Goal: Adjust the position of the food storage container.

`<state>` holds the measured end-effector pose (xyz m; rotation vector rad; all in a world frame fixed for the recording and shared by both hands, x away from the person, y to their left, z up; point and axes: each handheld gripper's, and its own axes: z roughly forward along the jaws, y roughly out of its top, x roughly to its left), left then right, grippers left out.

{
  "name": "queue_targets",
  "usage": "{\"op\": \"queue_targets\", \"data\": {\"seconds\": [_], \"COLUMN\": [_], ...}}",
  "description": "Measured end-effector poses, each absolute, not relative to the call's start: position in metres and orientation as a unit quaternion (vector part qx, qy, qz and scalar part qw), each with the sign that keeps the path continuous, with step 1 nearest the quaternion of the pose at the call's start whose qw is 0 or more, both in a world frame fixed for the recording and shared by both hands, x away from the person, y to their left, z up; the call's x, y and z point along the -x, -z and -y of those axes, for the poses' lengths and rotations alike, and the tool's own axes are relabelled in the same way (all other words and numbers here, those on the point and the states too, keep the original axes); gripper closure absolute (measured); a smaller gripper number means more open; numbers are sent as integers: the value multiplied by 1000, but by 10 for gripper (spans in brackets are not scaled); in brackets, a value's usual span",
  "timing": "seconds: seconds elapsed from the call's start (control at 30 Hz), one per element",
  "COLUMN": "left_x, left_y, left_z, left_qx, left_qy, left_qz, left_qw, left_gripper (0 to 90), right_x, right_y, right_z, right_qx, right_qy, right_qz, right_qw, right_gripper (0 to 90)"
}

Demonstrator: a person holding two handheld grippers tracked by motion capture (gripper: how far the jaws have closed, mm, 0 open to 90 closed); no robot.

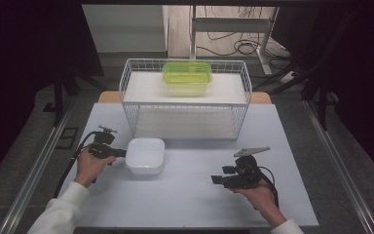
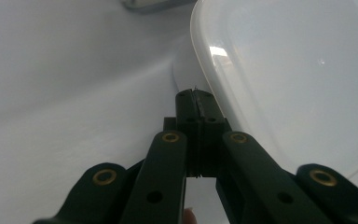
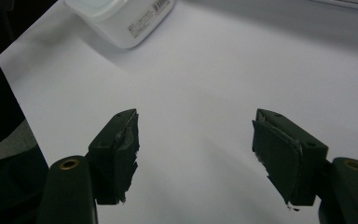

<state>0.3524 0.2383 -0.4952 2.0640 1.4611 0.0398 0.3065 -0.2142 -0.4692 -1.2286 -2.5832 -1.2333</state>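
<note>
A white plastic container (image 1: pixel 145 155) sits on the white table, left of centre. In the left gripper view its smooth pale surface (image 2: pixel 298 70) lies at the right. My left gripper (image 1: pixel 122 152) has its jaws pressed together, and the tips (image 2: pixel 196 95) lie against the container's left rim. No part of the rim is clearly visible between them. My right gripper (image 1: pixel 217 179) hovers over bare table at the front right. Its jaws stand wide apart (image 3: pixel 196 154) with nothing between them, pointing left toward the container (image 3: pixel 121 18).
A white wire rack (image 1: pixel 185 100) stands at the back of the table (image 1: pixel 199 204). A translucent green box (image 1: pixel 187 73) rests on its top shelf. Bare tabletop lies between the two grippers. Metal rails run along both table sides.
</note>
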Motion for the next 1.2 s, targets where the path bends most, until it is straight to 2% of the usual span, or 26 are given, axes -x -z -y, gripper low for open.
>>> {"op": "queue_targets", "data": {"seconds": [0.2,0.87,1.1,1.2], "left_x": [-352,-355,-357,-358], "left_y": [497,497,495,496], "left_z": [-218,-156,-145,-139], "left_qx": [-777,-792,-791,-776], "left_qy": [4,22,28,39], "left_qz": [-542,-509,-508,-518], "left_qw": [320,336,341,358], "left_gripper": [897,897,896,896], "right_x": [-307,-307,-306,-307], "right_y": [469,469,470,471], "right_z": [215,214,213,213], "right_qx": [394,392,390,390], "right_qy": [396,394,393,393], "right_qz": [829,831,832,832], "right_qw": [14,15,16,19], "right_gripper": [310,310,310,310]}}
